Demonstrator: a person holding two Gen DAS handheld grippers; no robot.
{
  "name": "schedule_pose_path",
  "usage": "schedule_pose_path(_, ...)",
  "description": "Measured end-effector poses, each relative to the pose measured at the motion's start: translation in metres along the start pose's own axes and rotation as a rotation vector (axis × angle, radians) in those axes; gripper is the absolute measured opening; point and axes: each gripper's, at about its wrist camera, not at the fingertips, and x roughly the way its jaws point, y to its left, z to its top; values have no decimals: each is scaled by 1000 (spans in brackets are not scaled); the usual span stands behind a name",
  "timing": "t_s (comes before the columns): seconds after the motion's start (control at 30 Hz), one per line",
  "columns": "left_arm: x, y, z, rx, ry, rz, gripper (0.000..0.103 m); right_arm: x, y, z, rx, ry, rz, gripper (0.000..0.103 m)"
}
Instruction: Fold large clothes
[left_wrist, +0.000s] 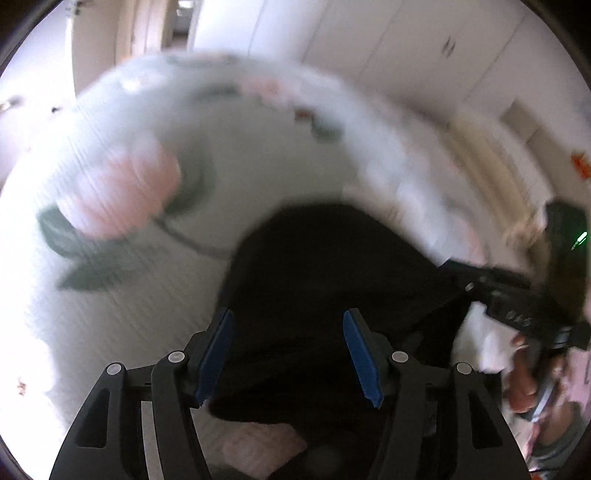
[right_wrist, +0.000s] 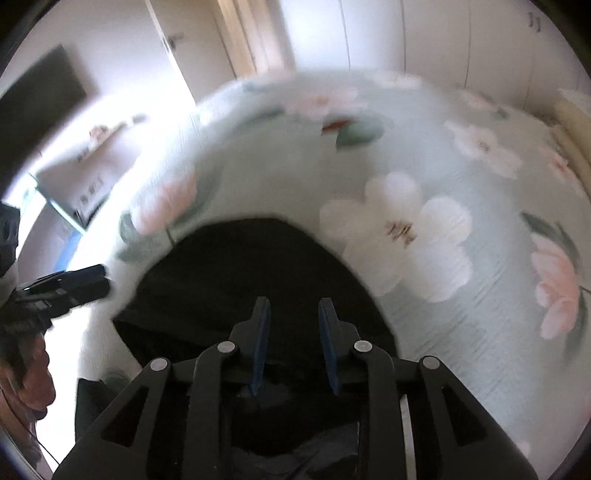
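Black garment (right_wrist: 240, 266) lying bunched on floral bedsheet (right_wrist: 424, 240), right under both tools. Left gripper (left_wrist: 288, 354) spread wide, right gripper (right_wrist: 291, 343) only partly apart, neither pinching cloth. Probably soft, floppy, light stuff; best grabbed at garment's outer edge corners, not mid-pile.

Garment (left_wrist: 325, 280) lying on bedspread (left_wrist: 147, 236), wardrobe doors (left_wrist: 388, 40) behind bed, left gripper (left_wrist: 288, 354) and right gripper (right_wrist: 293, 343) above garment

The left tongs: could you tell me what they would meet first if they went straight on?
Most likely the black garment lying directly ahead of the open left tongs, though blur leaves depth uncertain.
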Motion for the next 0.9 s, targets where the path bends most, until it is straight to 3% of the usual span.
schedule_pose_path(0.1,37,10,-23,-6,82,43,65,36,-15,-23,24,131,-62,28)
schedule_pose_path(0.17,48,13,-37,8,63,49,66,53,-31,-42,82,182,-23,26)
schedule_pose_path(0.27,50,9,-34,25,67,96,79,53,-41,-50,144,139,18,25)
schedule_pose_path(0.4,23,21,-30,-28,41,41,80,32,-49,-47,113,128,83,26)
schedule_pose_path(0.5,-18,23,-24,-6,-73,52,79,-2,-64,-48,114,65,136,36)
schedule_pose_path(0.57,-29,30,-13,-12,-99,38,80,-23,-79,-47,126,7,137,66)
schedule_pose_path(0.63,-24,39,-7,-37,-80,38,81,-27,-97,-49,158,-8,161,75)
schedule_pose_path(0.73,15,59,8,-129,18,-14,80,-3,-119,-49,261,67,256,75)
schedule_pose_path(0.83,57,71,7,-212,129,-167,79,27,-129,-52,337,140,347,75)
schedule_pose_path(0.87,65,73,6,-239,142,-240,79,37,-129,-51,352,159,379,74)
schedule_pose_path(0.9,67,72,5,-245,130,-259,79,45,-128,-52,363,169,419,73)
